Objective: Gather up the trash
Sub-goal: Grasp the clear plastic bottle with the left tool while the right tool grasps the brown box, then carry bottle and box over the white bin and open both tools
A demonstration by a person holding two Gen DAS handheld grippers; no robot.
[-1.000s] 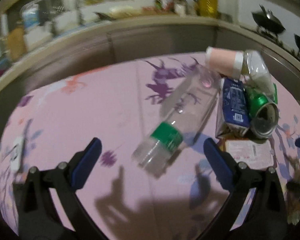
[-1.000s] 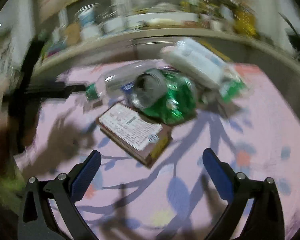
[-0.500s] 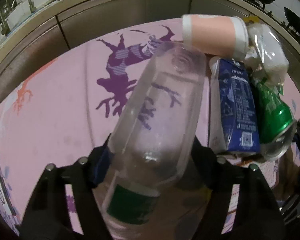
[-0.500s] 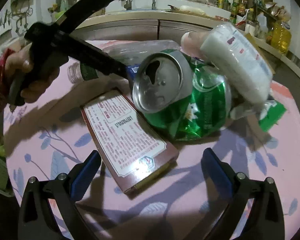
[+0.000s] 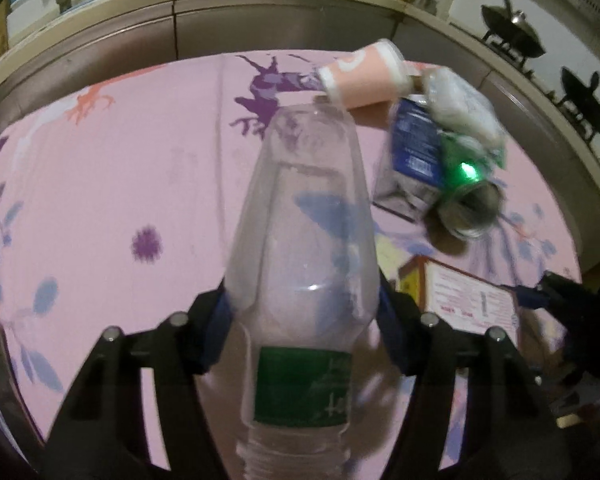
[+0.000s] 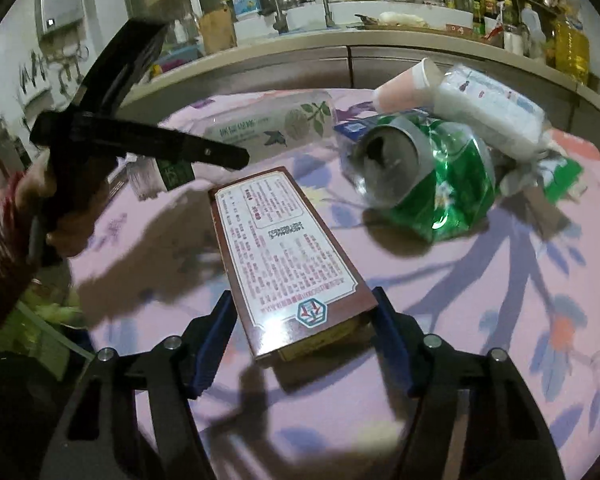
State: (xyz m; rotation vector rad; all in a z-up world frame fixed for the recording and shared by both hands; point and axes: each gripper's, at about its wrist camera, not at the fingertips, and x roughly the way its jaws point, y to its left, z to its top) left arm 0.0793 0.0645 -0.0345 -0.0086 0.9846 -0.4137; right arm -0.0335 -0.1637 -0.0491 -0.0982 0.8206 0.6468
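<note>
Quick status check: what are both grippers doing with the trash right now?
Left gripper shut on clear bottle. Right gripper closing around flat carton, grip uncertain. Green can, pink cup uncollected on table. Nothing blocking.

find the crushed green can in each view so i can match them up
Left wrist: green can right of centre, open end toward the camera, beside the blue carton.
Right wrist: can upper centre-right, beyond the brown box.
Shared landmark: pink paper cup behind the can.
</note>
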